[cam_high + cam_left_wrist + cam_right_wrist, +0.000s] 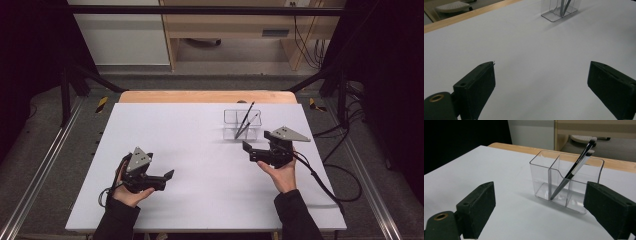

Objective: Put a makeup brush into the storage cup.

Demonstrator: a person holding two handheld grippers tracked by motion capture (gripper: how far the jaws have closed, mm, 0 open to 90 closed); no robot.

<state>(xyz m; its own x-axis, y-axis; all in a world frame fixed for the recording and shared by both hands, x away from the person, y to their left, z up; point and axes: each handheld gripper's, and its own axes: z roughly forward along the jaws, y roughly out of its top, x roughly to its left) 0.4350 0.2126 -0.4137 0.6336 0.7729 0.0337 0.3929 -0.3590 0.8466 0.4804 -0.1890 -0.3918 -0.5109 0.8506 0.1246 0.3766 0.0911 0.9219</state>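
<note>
Left gripper [171,175]: held in the left hand [131,192] at the near left of the desk [200,150]; jaws stood wide apart, nothing between them, bare white surface seen past them in the left gripper view [541,85].
Right gripper [245,146]: held in the right hand [284,174] at the right of the desk, just short of the organiser; jaws spread wide, nothing clamped [539,212]. Pads are seen clear of the organiser wall in the right gripper view.
Organiser [240,125]: clear plastic, divided into compartments, stood upright on the desk toward the far right; seen close ahead of the right gripper [566,182], and far off at the top of the left gripper view [559,11].
Brushes [246,120]: two thin dark-handled makeup brushes, both leaned in the organiser, tips up and tilted to the right in the right gripper view [574,170]. Bases appear to be set in one middle compartment; exact cell cannot be told for certain.
Desk: white top, wooden edge along the far side.
Cable [320,182]: trailed from the right gripper across the desk's right edge.
</note>
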